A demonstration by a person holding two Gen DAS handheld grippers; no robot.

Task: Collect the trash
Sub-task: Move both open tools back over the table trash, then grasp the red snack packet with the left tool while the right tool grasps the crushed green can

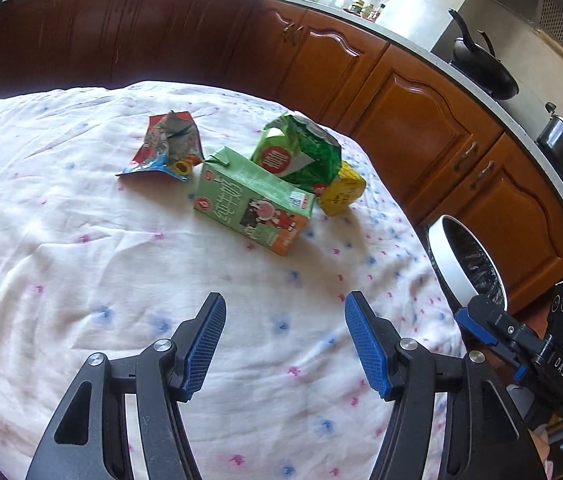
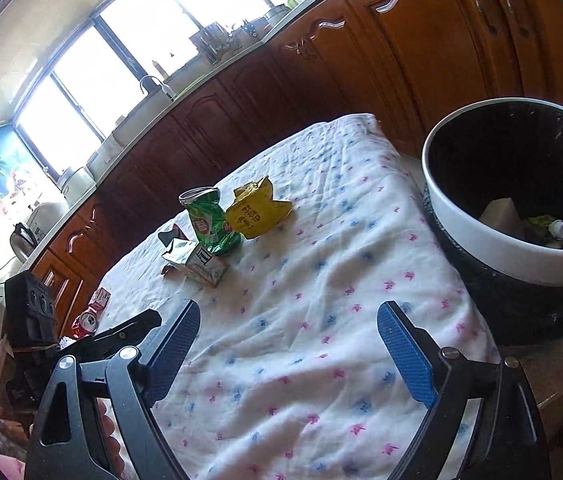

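Observation:
On the white cloth-covered table (image 1: 81,240) lie a green milk carton (image 1: 253,202) on its side, a crushed green can (image 1: 301,152), a crumpled yellow wrapper (image 1: 341,188) and a red-blue snack wrapper (image 1: 167,144). My left gripper (image 1: 285,320) is open and empty, hovering over the cloth short of the carton. My right gripper (image 2: 287,332) is open and empty over the cloth; the can (image 2: 211,222), yellow wrapper (image 2: 255,208) and carton (image 2: 197,262) lie ahead of it. The white-rimmed trash bin (image 2: 481,220) with a black liner stands at the table's right edge and holds some trash.
Brown kitchen cabinets (image 1: 421,120) run behind the table under a countertop with a wok (image 1: 481,64) and a pot (image 1: 561,140). The bin also shows in the left wrist view (image 1: 447,264). A red can (image 2: 85,322) lies off the table to the left in the right wrist view.

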